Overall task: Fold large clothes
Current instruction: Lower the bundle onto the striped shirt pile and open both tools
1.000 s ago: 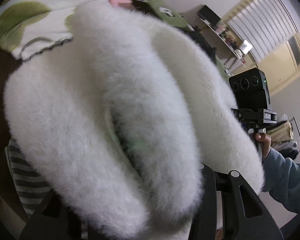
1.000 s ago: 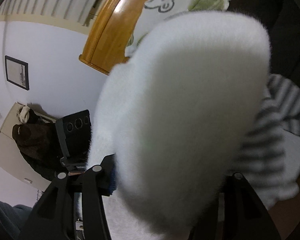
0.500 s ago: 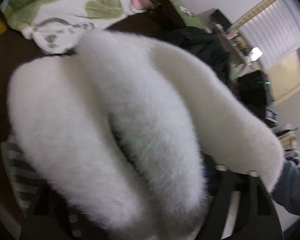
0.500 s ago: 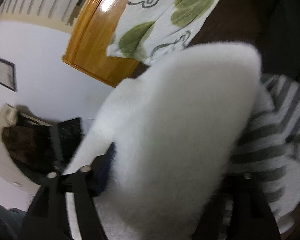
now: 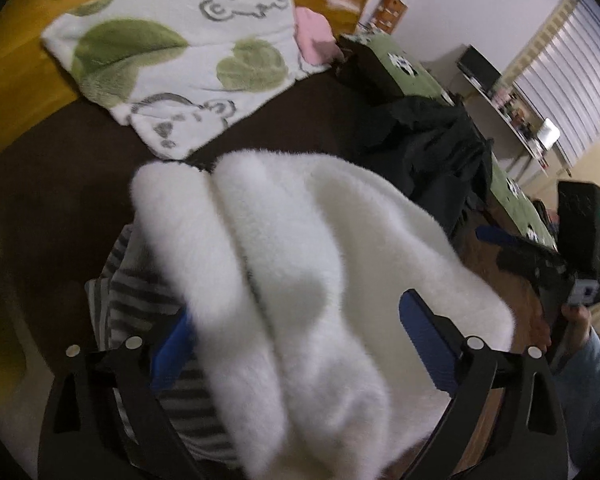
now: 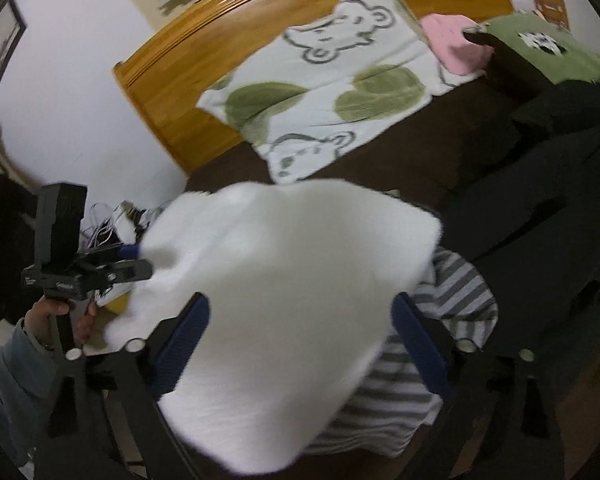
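A white fluffy garment [image 5: 300, 240] lies folded in thick rolls on the dark brown bed cover [image 5: 60, 184], partly over a grey-striped garment [image 5: 140, 312]. My left gripper [image 5: 296, 336] straddles its near end. Its blue pads stand wide apart, the jaws are opening, and neither pad presses the fleece. In the right wrist view the same white garment [image 6: 284, 264] sits between the pads of my right gripper [image 6: 300, 340]. Those jaws are closing a little but stay wide and clear of the fabric. The striped garment [image 6: 456, 292] shows under its right side.
A white blanket with bears and green leaves [image 5: 180, 52] lies by the wooden headboard [image 6: 180, 92], a pink cloth [image 5: 312, 36] beside it. Black clothes [image 5: 428, 144] are heaped at the right. A person's hand and blue sleeve [image 6: 32, 340] hold the other gripper.
Both grippers have let go of the white garment, spread their jaws and drawn back upward. The garment now rests lower on the bed, and more of the bed shows.
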